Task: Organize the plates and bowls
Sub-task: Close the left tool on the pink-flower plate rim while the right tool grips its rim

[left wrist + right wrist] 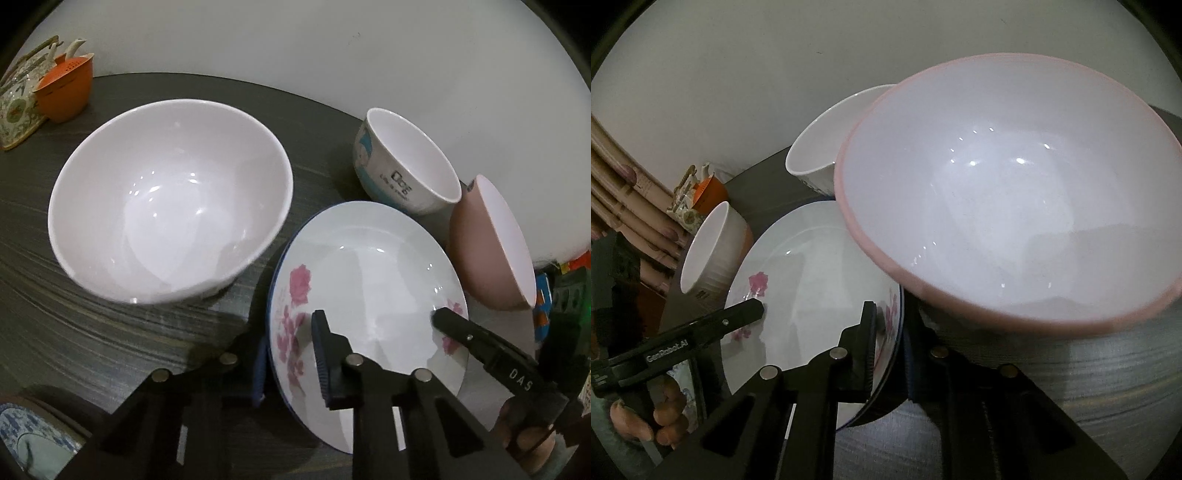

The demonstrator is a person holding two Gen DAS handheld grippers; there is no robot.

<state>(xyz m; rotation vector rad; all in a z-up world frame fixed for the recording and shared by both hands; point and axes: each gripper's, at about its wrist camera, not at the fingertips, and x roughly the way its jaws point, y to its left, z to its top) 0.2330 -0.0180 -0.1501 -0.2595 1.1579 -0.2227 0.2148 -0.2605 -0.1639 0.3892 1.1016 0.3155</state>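
Note:
A white plate (pixel 369 280) with pink flowers and a blue rim lies on the dark wood-grain table (pixel 92 332), between my two grippers. My left gripper (pixel 290 332) is shut on the plate's left rim, blue pad outside and ridged pad on the inner face. The right gripper (pixel 448 321) reaches onto the opposite rim. In the right wrist view, my right gripper (pixel 890 325) is shut on the plate (pixel 812 266) at its right rim, and the left gripper (pixel 753 306) shows across it. A pink bowl (pixel 1015 192) stands close on the right, also in the left wrist view as the pink bowl (pixel 487 251).
A large white bowl (pixel 170 199) stands left of the plate, a white bowl with blue print (pixel 406 162) behind it. An orange strainer (pixel 66 88) and floral ware (pixel 18 107) sit far left. A blue-patterned dish (pixel 29 435) is near left. A hand (pixel 646 424) holds the left gripper.

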